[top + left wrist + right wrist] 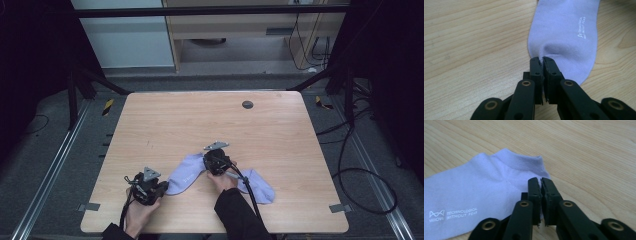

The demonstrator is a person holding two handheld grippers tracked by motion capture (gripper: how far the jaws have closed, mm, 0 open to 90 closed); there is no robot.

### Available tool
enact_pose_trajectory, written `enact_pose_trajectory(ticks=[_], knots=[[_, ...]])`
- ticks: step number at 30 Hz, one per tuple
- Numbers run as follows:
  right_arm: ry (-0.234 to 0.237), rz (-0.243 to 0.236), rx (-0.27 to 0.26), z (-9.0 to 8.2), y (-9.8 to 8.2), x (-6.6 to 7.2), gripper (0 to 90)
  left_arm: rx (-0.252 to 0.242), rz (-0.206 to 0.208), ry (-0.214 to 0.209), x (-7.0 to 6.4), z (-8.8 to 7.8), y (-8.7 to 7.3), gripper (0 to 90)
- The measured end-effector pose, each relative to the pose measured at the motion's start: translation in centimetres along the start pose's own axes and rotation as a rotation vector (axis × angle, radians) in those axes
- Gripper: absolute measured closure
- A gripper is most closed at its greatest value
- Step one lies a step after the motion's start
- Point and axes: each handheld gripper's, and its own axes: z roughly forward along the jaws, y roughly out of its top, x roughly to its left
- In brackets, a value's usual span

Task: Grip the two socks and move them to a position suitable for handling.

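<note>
Nearest to me, I am holding the left gripper (159,186) by the table's (280,125) front edge, its jaws pressing together on the rounded toe end of the lilac sock (566,37), the cloth puckering where they are pinching it. A little farther in, I am keeping the right gripper (212,159) clamped on the sock's ribbed cuff edge (524,161), jaws nearly meeting. The sock is lying flat between the two grippers on the wood. A second lilac sock (260,186) is lying just right of my right hand (223,179).
</note>
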Motion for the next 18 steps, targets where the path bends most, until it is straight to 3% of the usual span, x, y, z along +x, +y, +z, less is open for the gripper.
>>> enact_pose_trajectory(ticks=[3,6,10,15,18], knots=[[-0.002,-0.004,0.003,-0.2,0.0,0.2,88.2,-0.012,-0.001,-0.009,0.2,-0.3,0.2,86.7],[0.018,0.006,-0.026,-1.1,0.0,0.2,88.2,-0.047,0.002,0.000,0.8,-0.9,0.6,86.7],[0.051,0.010,-0.061,-3.3,-0.6,0.9,88.0,-0.078,0.015,0.022,2.0,-1.5,1.4,86.7],[0.082,0.010,-0.074,-4.4,-1.6,2.2,87.8,-0.070,0.046,0.051,3.1,-1.4,1.6,86.5],[0.103,0.018,-0.072,-4.8,-2.6,3.5,87.7,-0.035,0.052,0.066,4.0,-0.9,1.6,86.2]])
